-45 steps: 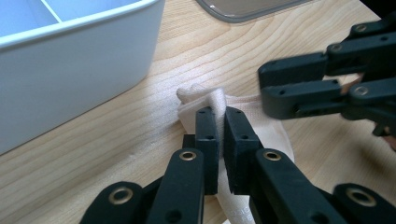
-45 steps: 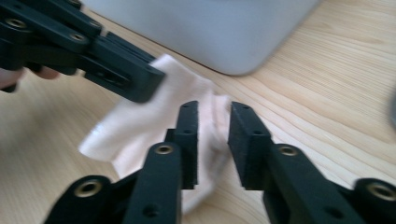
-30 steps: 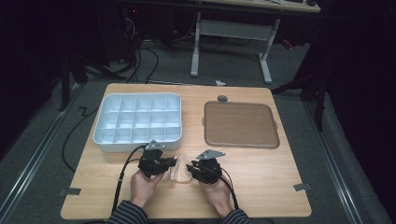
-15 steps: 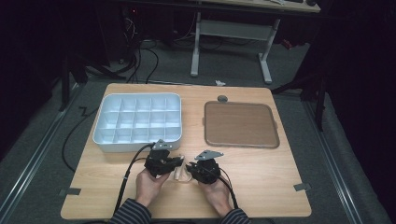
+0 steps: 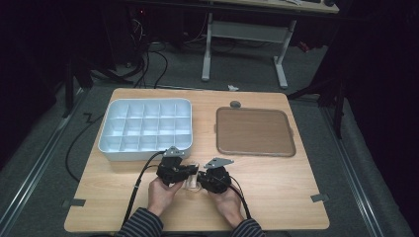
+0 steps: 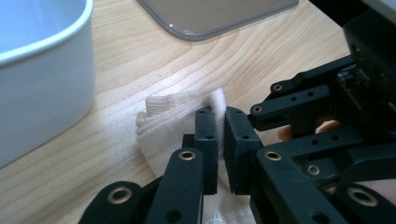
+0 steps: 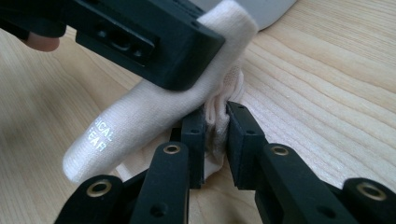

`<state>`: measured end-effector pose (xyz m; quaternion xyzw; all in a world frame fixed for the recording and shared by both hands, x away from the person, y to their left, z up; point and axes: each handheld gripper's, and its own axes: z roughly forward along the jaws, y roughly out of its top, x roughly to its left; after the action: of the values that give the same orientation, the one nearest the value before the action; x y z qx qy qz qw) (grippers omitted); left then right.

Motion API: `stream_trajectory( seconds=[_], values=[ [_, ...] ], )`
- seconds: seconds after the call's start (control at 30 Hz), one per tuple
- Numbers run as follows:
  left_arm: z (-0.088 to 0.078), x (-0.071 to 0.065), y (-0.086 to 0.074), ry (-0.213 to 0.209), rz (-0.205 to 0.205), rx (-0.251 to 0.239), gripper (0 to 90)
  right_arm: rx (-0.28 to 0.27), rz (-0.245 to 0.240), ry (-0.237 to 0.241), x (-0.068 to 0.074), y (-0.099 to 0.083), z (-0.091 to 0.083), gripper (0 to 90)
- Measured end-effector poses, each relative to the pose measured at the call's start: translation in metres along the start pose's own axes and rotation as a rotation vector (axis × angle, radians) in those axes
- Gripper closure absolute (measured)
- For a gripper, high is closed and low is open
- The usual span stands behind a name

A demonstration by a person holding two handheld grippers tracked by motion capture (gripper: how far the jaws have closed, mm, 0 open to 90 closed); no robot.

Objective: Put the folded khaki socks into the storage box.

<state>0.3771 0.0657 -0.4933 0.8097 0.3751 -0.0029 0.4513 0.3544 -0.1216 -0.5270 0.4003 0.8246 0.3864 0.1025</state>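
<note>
Two tools meet at the near middle of the tabletop (image 5: 276, 197), and between them lies one cream sock (image 6: 180, 119) with faint printed lettering; you hold it from both sides. Your left tool (image 6: 218, 149) has its jaws closed down on a fold of the knit, the pads almost together with cloth pinched between them; your right tool (image 7: 215, 140) grips a bunched pleat of the same sock, its jaws having just been closing onto the fabric. In the right gripper view the sock drapes up over the body of the left tool, so part of it is lifted off the wood while the rest still touches the tabletop; in the high view it shows as a pale patch (image 5: 191, 183) between your hands.

Judging from this, the grasp is done on both ends, yet the work on the sock itself, folding or rolling it by the look of the bunching, seems only partway; the cloth is gathered, not yet a tidy bundle. Farther off, the white compartment tray (image 5: 106, 143) stands at the left with every visible cell bare, and the brown flat tray (image 5: 254, 131) sits at the right, also bare; so nothing is put away yet, and placing the sock looks to be what remains.
</note>
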Motion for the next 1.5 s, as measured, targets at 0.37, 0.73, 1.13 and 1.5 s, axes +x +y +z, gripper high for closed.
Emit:
stream_trajectory(
  seconds=[0.37,0.73,1.13,1.5],
  values=[
    [0.006,0.006,-0.002,0.01,0.014,0.028,85.2,0.0,-0.009,0.007,0.001,-0.001,-0.002,76.5],
    [0.012,0.006,-0.004,0.025,0.027,0.053,85.2,-0.02,-0.023,-0.015,0.005,-0.005,-0.021,73.1],
    [0.015,0.006,-0.006,0.03,0.033,0.062,85.0,-0.079,-0.091,0.022,0.034,-0.007,-0.039,68.6],
    [0.015,0.01,-0.01,0.02,0.023,0.051,84.7,-0.008,-0.105,-0.006,0.035,-0.014,-0.019,84.5]
  ],
)
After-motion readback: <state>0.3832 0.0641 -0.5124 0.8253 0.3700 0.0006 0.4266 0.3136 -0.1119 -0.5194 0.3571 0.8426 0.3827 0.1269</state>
